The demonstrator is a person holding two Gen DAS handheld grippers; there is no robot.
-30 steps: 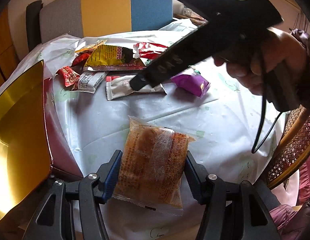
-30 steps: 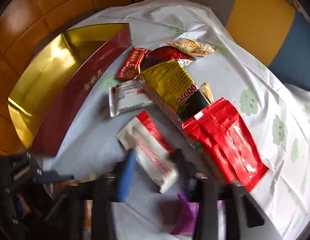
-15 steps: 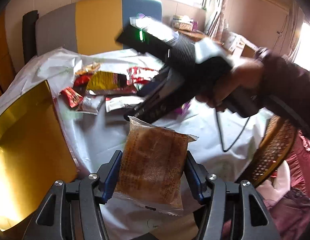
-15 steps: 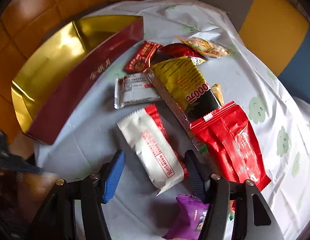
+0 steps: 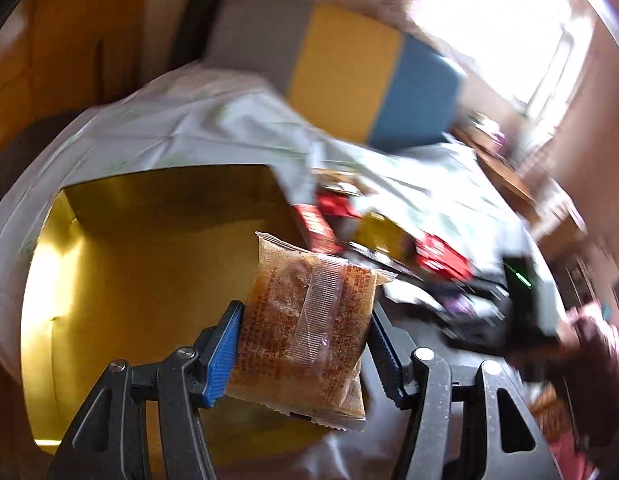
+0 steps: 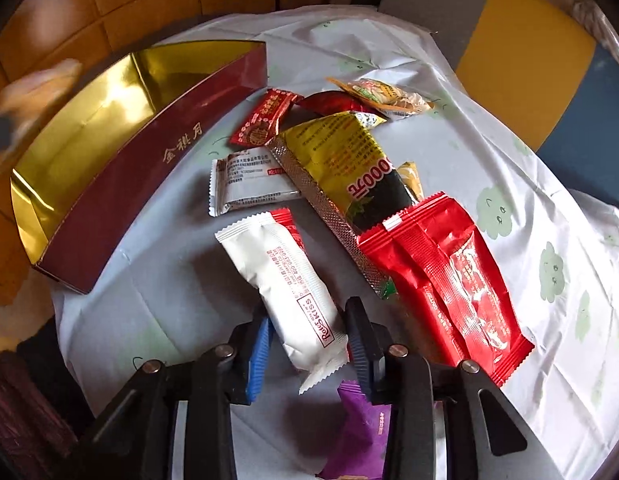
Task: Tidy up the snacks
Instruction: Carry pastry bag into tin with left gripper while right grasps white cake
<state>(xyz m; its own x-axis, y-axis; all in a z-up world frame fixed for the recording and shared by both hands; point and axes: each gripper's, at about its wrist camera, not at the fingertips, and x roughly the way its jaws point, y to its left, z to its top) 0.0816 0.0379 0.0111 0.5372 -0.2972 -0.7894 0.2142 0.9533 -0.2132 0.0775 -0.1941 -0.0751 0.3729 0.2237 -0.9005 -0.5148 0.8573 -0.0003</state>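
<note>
Between my left gripper [image 5: 305, 344] pads sits a clear, crinkly plastic snack packet [image 5: 305, 332] showing a grainy brown cake. Behind it, the gift box [image 5: 141, 280] is lined with mirror-bright gold foil; from my right side its outer wall [image 6: 149, 192] looks like smooth maroon card. Nearer me than the box, my right gripper [image 6: 309, 340] closes its ribbed pads around a matt white wrapper [image 6: 285, 280]. Further right of the box, the red pouch [image 6: 449, 280] shines glossy on thin, creased plastic tablecloth [image 6: 509, 168].
</note>
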